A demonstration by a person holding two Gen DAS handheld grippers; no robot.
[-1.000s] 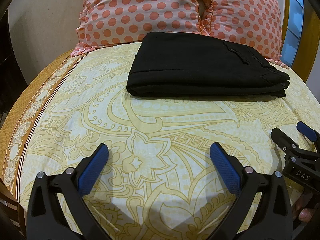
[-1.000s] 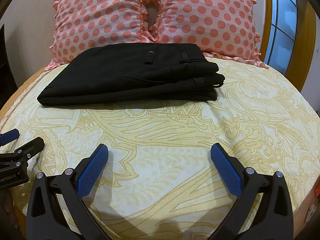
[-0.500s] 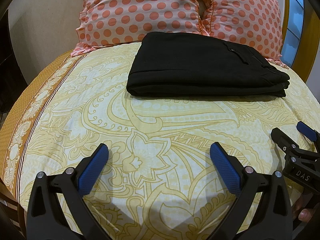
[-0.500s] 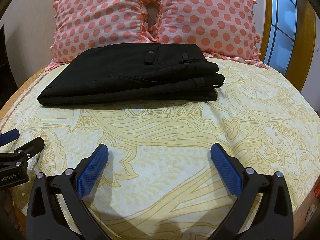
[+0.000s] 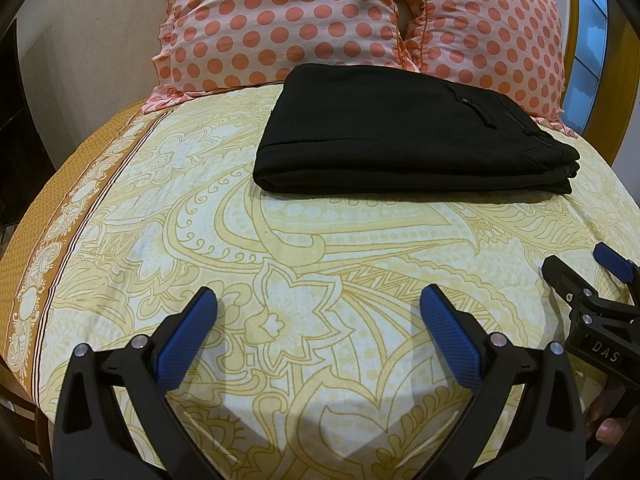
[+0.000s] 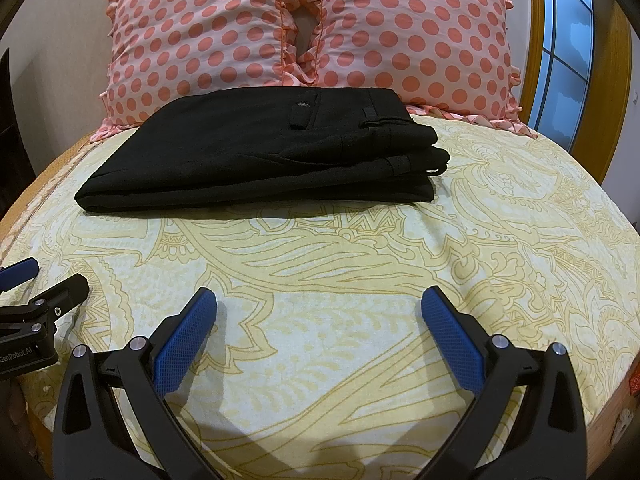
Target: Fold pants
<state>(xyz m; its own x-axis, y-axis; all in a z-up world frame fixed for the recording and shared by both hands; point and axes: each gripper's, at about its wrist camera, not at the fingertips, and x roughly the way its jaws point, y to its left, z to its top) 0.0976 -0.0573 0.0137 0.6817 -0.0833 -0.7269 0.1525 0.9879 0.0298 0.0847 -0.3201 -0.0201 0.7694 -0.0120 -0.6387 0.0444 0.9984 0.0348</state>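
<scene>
On left gripper (image 6: 24,280): "GenRobot.AI"; right gripper (image 5: 588,276): "DAS".

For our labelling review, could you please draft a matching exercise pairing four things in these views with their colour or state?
Things:
1. pants
2. pillows
3. bedsheet
4. left gripper

Descriptions:
A. yellow swirl pattern
B. open, holding nothing
C. black, folded into a stack
D. pink with coral dots

Pairs: 1-C, 2-D, 3-A, 4-B
</scene>
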